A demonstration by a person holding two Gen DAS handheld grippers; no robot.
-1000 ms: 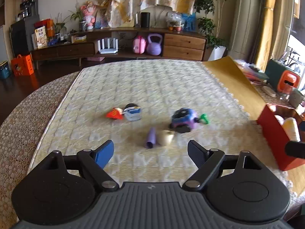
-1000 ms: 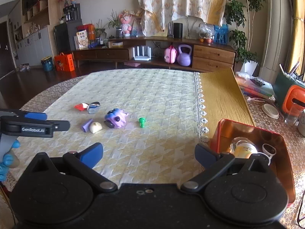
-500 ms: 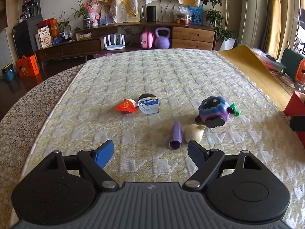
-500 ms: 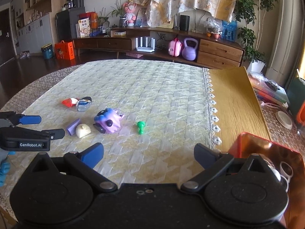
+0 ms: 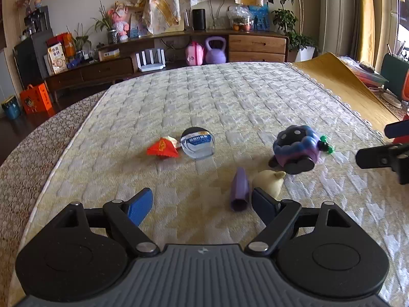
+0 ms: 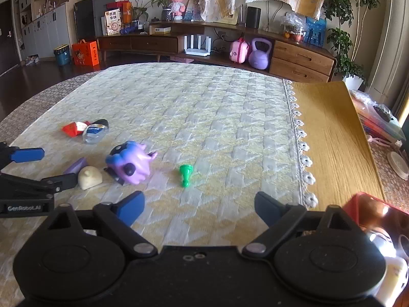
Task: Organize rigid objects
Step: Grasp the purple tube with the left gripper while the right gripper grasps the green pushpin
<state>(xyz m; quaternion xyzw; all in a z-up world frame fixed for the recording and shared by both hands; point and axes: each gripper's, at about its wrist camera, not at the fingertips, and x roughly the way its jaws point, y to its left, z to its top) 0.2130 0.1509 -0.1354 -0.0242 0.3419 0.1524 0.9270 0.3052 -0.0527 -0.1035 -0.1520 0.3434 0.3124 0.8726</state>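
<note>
On the bench, well ahead and left of the left gripper (image 5: 202, 204), a red wedge (image 5: 163, 148) touches a clear round box (image 5: 198, 145); both look like later pickups. The left gripper's jaws stand apart with nothing between them. A purple tube (image 5: 239, 189) lies just inside its right jaw and a cream lump (image 5: 268, 181) sits just beyond that jaw, so the tube looks the likely target. A purple toy car (image 6: 130, 165) sits ahead and left of the right gripper (image 6: 199, 208). A green pawn (image 6: 185, 175) lies just ahead between its jaws, which are apart and have just been narrowing, empty. The red bin (image 6: 375, 215) at its right jaw keeps drop-offs short.
</note>
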